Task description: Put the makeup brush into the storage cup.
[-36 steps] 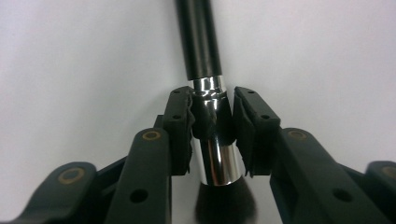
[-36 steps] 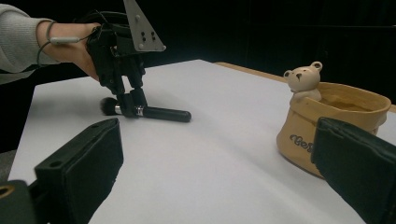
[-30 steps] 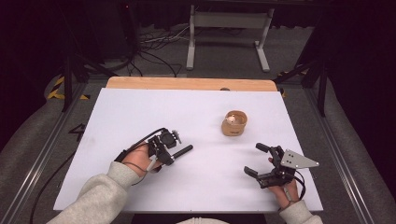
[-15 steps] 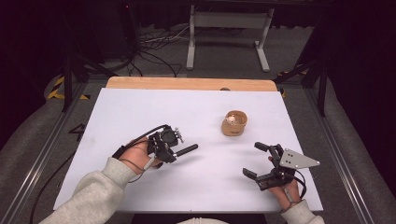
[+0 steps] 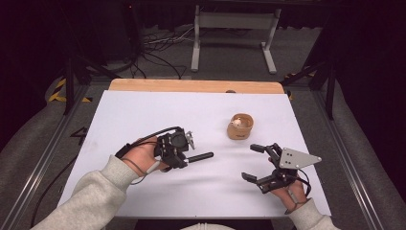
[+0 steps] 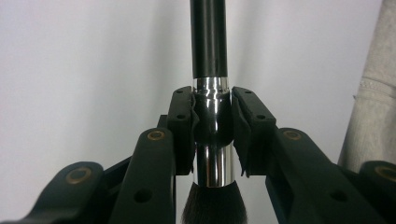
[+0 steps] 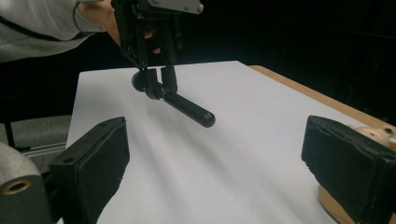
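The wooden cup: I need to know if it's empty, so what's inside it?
A small pale rounded thing shows inside the cup; its wall hides the bottom, so anything beneath stays unseen.

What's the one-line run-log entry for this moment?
left gripper: shut on brush ferrule | right gripper: open, empty | wooden cup: on table, untouched

Lighting: even, from overhead; the white sheet-covered surface (image 5: pixel 143 115) reads bright, its surroundings fall to near black. Shadows: soft and faint beneath the hands. Glare: bright highlights on the chrome ferrule of the black-handled brush (image 6: pixel 211 140) in the left gripper view. Focus: near black jaws blurred in both gripper views; high view sharp, slightly grainy.
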